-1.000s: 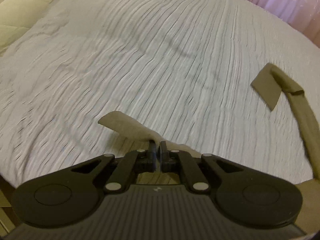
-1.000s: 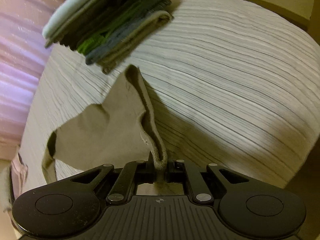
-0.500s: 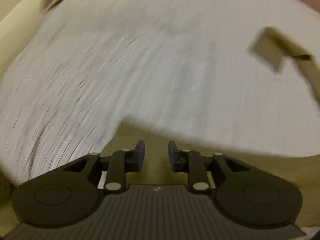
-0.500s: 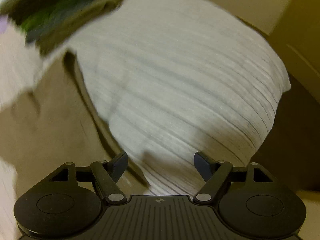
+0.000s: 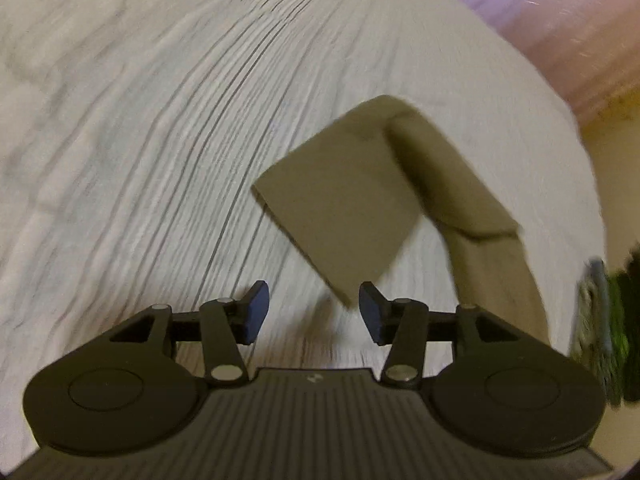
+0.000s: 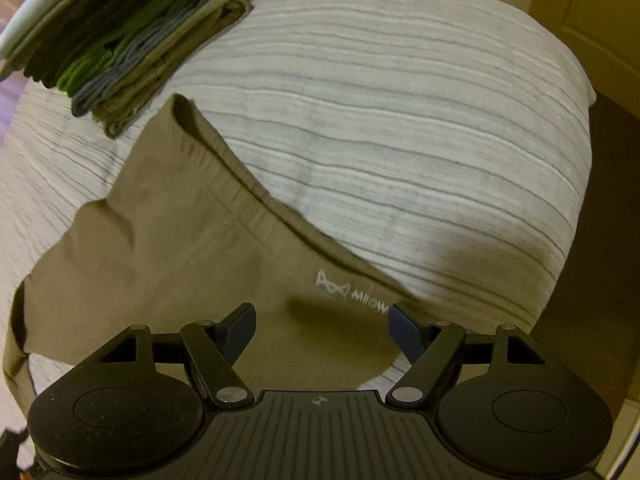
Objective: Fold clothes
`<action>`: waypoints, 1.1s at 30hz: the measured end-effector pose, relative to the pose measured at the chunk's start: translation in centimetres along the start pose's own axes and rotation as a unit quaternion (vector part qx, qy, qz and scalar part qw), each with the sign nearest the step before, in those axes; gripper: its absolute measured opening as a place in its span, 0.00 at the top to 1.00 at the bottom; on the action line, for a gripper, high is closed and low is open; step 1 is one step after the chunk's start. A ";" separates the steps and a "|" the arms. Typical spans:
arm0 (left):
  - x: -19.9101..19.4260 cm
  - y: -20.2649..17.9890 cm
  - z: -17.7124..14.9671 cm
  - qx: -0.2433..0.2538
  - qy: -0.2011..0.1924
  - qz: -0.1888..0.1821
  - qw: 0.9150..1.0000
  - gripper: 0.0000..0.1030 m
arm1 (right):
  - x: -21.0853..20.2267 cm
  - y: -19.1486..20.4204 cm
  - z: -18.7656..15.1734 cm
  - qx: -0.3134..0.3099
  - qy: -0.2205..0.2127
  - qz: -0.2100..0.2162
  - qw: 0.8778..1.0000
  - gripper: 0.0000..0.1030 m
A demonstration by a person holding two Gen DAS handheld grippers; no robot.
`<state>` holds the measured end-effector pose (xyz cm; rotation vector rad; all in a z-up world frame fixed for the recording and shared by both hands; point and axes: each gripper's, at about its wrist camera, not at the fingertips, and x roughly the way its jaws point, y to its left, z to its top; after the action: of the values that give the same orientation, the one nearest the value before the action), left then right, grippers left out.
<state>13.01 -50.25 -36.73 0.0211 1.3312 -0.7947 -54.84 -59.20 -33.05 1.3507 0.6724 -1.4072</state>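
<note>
On the bed with the ribbed white-and-grey striped cover (image 5: 168, 128) we've got our olive-brown stretchy garment (image 6: 168, 232) spread out, and both claws are off it right now. Starting on the left: our left claw (image 5: 313, 312) is wide open with nothing between its blue-padded fingers (image 5: 256, 308), hovering over the cover just short of a flat square flap of the garment (image 5: 340, 216). That flap is folded over, and a longer strip of the same cloth runs from it down toward the right edge of that view. Past that strip, at the far right, we can make out a blurry bit of green and grey fabric, too smeared to say more.

Over on the right, our right claw (image 6: 322, 330) is also spread wide and empty, sitting just above the garment's near edge, beside a small white logo print (image 6: 352, 292). Further back on the left sits a stack of folded clothes in white, dark, green, blue-grey and olive layers (image 6: 120, 36), resting on the cover just beyond the garment's far corner.
</note>
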 end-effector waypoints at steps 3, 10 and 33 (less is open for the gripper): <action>2.2 0.0 1.7 -0.023 0.007 -0.002 1.000 1.00 | 0.7 0.4 0.3 0.006 0.003 -0.019 1.000 0.26; -1.9 -7.0 13.4 0.046 -0.085 -0.109 0.989 1.00 | 1.4 3.2 2.6 -0.007 -0.008 -0.039 0.999 0.26; 4.5 3.1 3.6 -0.142 0.002 -0.059 0.988 1.00 | 5.5 5.1 3.2 0.007 0.020 -0.047 0.999 0.26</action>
<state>17.76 -51.83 -40.91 -0.2832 1.4499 -0.6973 -50.45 -65.30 -36.33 1.3775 0.7629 -1.4645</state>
